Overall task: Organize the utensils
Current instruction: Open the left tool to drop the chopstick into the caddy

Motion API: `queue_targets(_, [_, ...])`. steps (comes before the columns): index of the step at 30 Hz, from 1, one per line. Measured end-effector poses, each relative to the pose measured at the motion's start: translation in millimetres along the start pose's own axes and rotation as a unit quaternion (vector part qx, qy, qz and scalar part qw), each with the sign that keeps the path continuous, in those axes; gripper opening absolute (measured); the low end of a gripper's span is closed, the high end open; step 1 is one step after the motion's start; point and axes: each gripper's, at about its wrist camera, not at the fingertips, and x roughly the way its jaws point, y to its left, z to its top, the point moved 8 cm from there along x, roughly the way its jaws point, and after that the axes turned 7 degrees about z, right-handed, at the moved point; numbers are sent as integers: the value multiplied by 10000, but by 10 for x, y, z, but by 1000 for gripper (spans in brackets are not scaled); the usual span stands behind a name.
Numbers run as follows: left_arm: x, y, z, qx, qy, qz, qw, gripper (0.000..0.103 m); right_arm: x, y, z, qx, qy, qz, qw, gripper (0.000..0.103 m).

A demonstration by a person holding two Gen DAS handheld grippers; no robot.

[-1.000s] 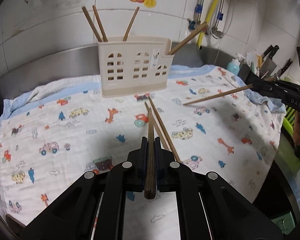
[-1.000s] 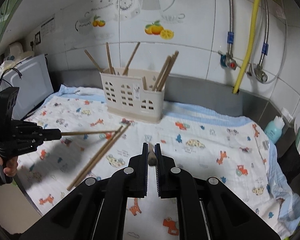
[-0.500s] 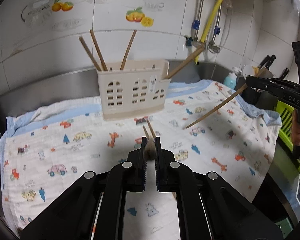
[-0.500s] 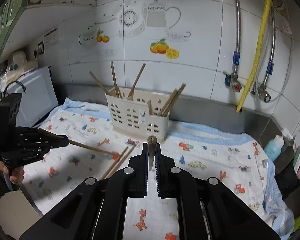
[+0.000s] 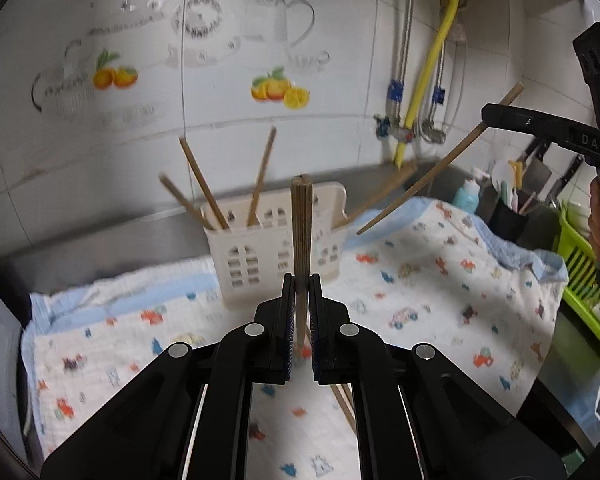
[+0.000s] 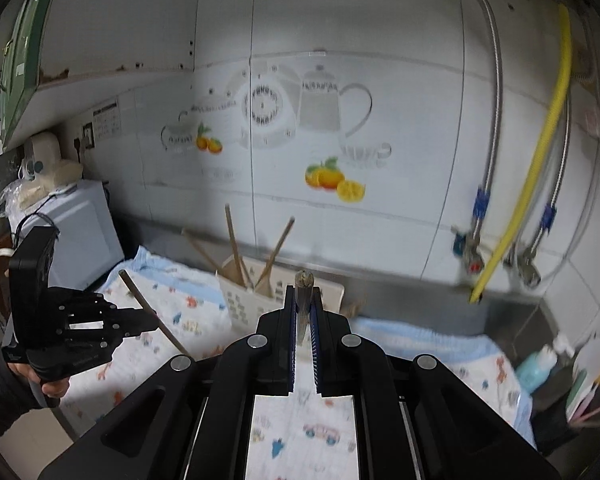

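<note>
Lifting clear of the cartoon-printed white cloth (image 5: 440, 300) on the worktop, both grippers now carry a brown wooden chopstick each, where a second ago those sticks sat low over the fabric. The left gripper (image 5: 300, 320) has its jaws clamped on the left-hand chopstick (image 5: 301, 232), which stands nearly upright in front of the cream perforated plastic utensil holder (image 5: 276, 248). The right gripper (image 6: 303, 320) has its jaws clamped on the right-hand chopstick (image 6: 303, 280), seen end-on here and, in the left view, slanting down towards the holder's right end. The holder has dropped lower in both views, so both sticks are probably high enough to clear its rim. Several chopsticks already stand in it; at least one loose chopstick (image 5: 342, 400) remains on the cloth below the left gripper. Judged next: tip each stick in.
</note>
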Motion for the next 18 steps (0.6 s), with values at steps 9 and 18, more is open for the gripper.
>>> queue_targets(9, [-136,111,679,120,-543,282,9981,6,322,-67,308,-36,-58,-100,9999,6])
queue_targets(18, [-96,268,1220,-62,-955,416,9945,6,796,-105,149,4,300,-60,9995,6])
